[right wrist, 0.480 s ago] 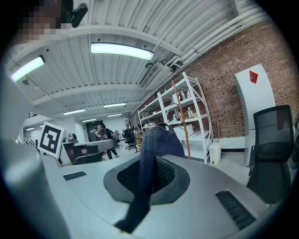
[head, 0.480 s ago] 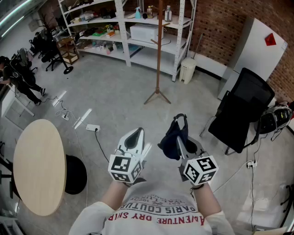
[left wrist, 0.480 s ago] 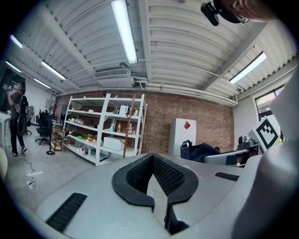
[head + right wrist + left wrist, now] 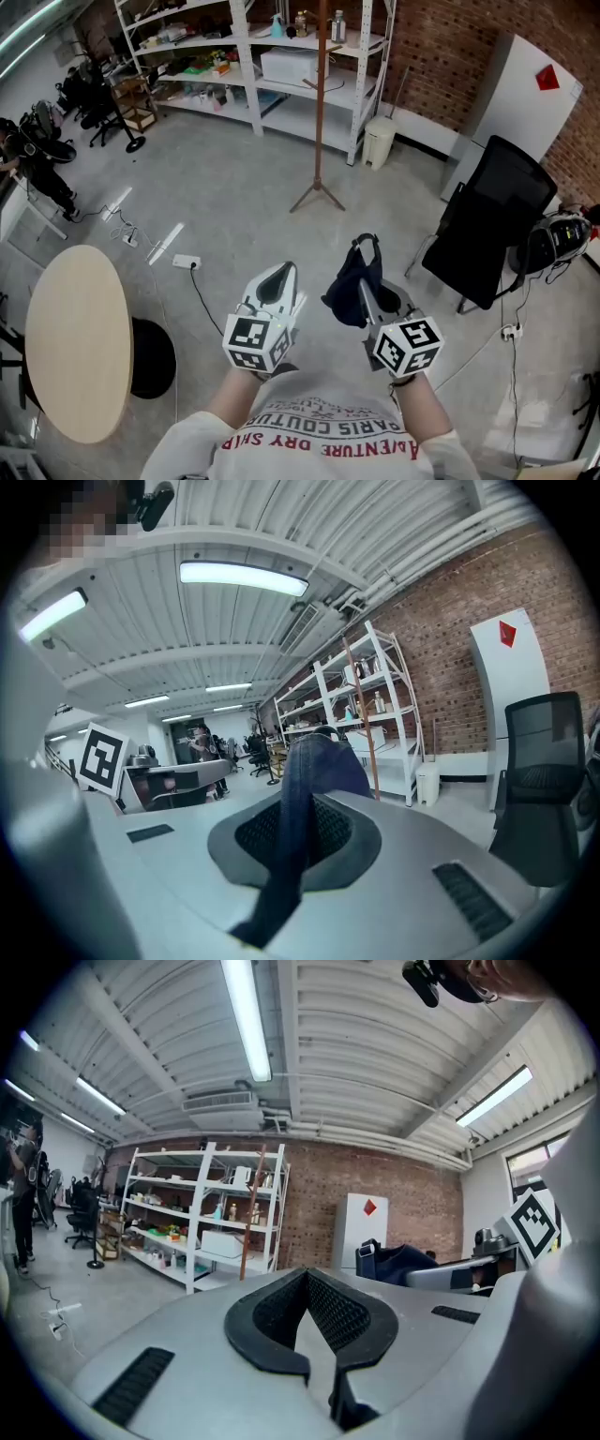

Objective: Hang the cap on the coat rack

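The dark blue cap [image 4: 352, 279] hangs from my right gripper [image 4: 365, 284], which is shut on its fabric; in the right gripper view the cap [image 4: 311, 778] fills the gap between the jaws of the right gripper [image 4: 298, 806]. My left gripper [image 4: 279, 275] is held beside it, shut and empty; the left gripper view shows the pads of the left gripper [image 4: 308, 1277] meeting. The wooden coat rack [image 4: 319, 103] stands on the floor well ahead, in front of the shelves. It also shows as a thin pole, coat rack [image 4: 249, 1213] and coat rack [image 4: 362, 716].
White shelving [image 4: 281, 66] with boxes and bottles lines the back wall. A black office chair [image 4: 492, 220] stands at the right, a white bin [image 4: 379, 142] near the shelves, a round beige table [image 4: 75, 337] at the left. A power strip [image 4: 186, 262] and cables lie on the floor.
The head view has shifted a little, so the room sits slightly differently in frame. Both grippers and the cap keep the same places.
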Motion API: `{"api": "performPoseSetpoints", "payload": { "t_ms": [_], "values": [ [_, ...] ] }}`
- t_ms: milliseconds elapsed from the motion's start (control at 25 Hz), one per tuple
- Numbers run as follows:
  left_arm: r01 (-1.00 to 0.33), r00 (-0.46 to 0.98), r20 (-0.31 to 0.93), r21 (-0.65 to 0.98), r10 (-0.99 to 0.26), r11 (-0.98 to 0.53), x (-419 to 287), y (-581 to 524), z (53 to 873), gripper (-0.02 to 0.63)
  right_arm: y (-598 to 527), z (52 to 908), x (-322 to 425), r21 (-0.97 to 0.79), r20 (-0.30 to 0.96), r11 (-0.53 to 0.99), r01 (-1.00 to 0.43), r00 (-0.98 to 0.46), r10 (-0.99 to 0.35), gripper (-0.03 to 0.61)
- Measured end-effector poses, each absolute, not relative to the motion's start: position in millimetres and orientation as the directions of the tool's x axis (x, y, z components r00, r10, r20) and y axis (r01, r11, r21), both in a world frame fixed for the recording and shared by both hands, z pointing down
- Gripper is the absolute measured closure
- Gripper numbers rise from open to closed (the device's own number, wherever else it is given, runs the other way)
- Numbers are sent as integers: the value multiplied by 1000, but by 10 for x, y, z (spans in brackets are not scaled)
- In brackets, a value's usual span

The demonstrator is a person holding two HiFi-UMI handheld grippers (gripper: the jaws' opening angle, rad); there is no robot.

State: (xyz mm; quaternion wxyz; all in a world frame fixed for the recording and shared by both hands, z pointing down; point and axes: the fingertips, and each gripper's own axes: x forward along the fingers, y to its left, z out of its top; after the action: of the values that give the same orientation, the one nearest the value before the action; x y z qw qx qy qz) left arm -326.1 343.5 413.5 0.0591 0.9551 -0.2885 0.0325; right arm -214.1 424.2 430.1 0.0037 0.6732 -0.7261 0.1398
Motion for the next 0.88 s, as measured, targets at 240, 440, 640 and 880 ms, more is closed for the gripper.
{"api": "performPoseSetpoints", "payload": {
  "t_ms": [240,440,640,880],
  "values": [
    [-547,836,113,102,-536,-831,-3149,3448,4225,607,4279,4373,-2030,-200,202,35,-979,-76,-976,561],
    [-536,842,136,103,-522,-838,-2937,3402,4286,607,4270,4453,-1798,-234,215,2,-972,-54,-975,561],
    [-534,843,154,120,-516,-837,-2781,3233,4319,607,4110,4494,-1635,-252,236,-8,-968,-54,-970,561],
    [-535,839,175,94,-515,-840,-2453,2690,4392,607,3557,4555,-1333,-263,264,-24,-964,-48,-963,561]
  ]
}}
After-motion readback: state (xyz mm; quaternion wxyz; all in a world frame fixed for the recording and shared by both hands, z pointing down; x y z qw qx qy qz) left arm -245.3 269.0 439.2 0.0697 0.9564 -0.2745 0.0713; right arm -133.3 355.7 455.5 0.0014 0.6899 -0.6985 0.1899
